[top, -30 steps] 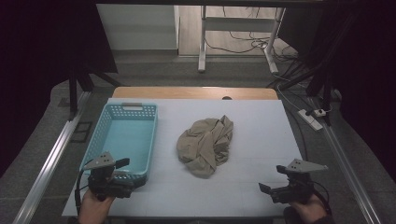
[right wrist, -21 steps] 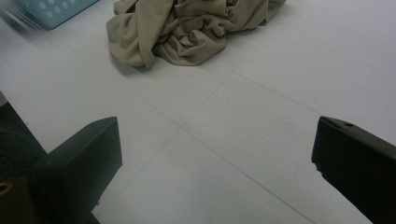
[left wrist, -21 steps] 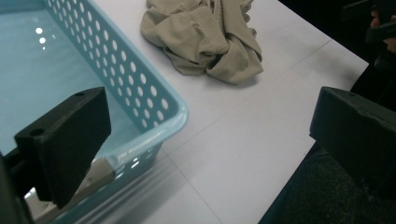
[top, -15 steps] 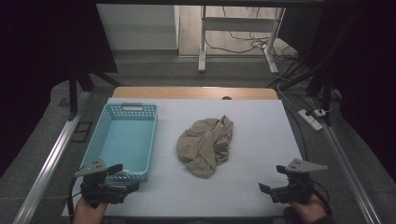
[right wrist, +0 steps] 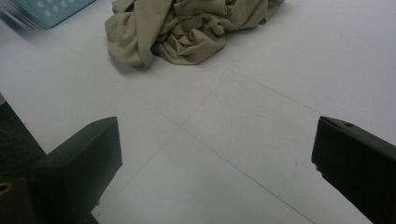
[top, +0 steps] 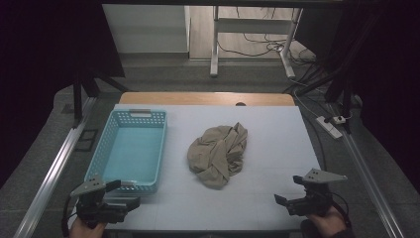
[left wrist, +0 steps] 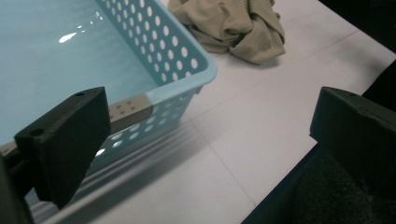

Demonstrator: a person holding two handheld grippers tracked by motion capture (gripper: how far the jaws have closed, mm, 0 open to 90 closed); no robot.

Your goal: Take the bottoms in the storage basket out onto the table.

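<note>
One beige cloth (top: 218,154), one basket (top: 130,148), apparently empty; two grippers, jaws apart.

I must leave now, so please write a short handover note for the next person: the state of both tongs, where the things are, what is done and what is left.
Left tongs: open, holding nothing, at the near end of the blue basket.
Right tongs: open, holding nothing, near the table's right front corner.
Beige cloth: crumpled at mid-table, right of the basket, untouched.
Done: nothing yet; the basket has nothing in it.
Left: probably lift the cloth into the basket.

- My white worktop (top: 277,134) has a wooden far edge.
- A power strip (top: 333,120) lies on the floor to my right.
- A metal stand (top: 247,29) rises beyond.
</note>
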